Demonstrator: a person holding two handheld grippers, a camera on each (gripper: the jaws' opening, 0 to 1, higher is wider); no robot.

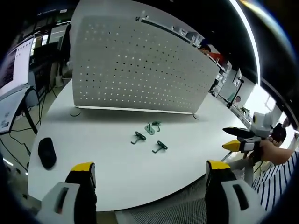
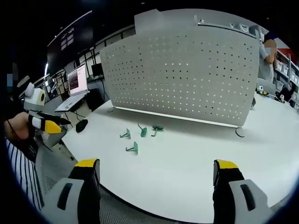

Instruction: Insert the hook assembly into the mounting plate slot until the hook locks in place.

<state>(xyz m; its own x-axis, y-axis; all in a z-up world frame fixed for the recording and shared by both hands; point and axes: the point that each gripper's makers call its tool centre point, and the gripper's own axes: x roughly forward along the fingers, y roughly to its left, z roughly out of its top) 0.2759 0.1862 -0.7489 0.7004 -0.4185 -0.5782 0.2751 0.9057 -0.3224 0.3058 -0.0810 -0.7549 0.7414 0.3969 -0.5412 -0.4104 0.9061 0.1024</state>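
While both tools hang back at the near edge of the white table (image 1: 117, 186), the left gripper (image 1: 150, 175) and the right gripper (image 2: 156, 175) stand with their yellow-tipped jaws spread wide and nothing between them. Neither has reached the work, and the released jaws suggest a pick-up is yet to come.

Farther in, near the middle of the table, lie small green hooks (image 1: 148, 136), loose and a little apart from one another, none touching the panel behind. In the right gripper view the same hooks (image 2: 138, 136) sit left of centre. Their scatter reads as parts laid out for choosing. How many there are, and which way each hook faces, is too small to tell; three or four seems likely.

A black mouse (image 1: 46, 152) rests near the table's left edge, well apart from the hooks.

Beyond them, toward the far edge, a white perforated board (image 1: 135, 65) stands upright on small feet, presumably so its holes face the worker. Its slots are too fine to make out, and its top is cut off in the left gripper view.

A person's hand (image 1: 273, 151) and striped sleeve (image 1: 275, 179) carry the other gripper at the right.
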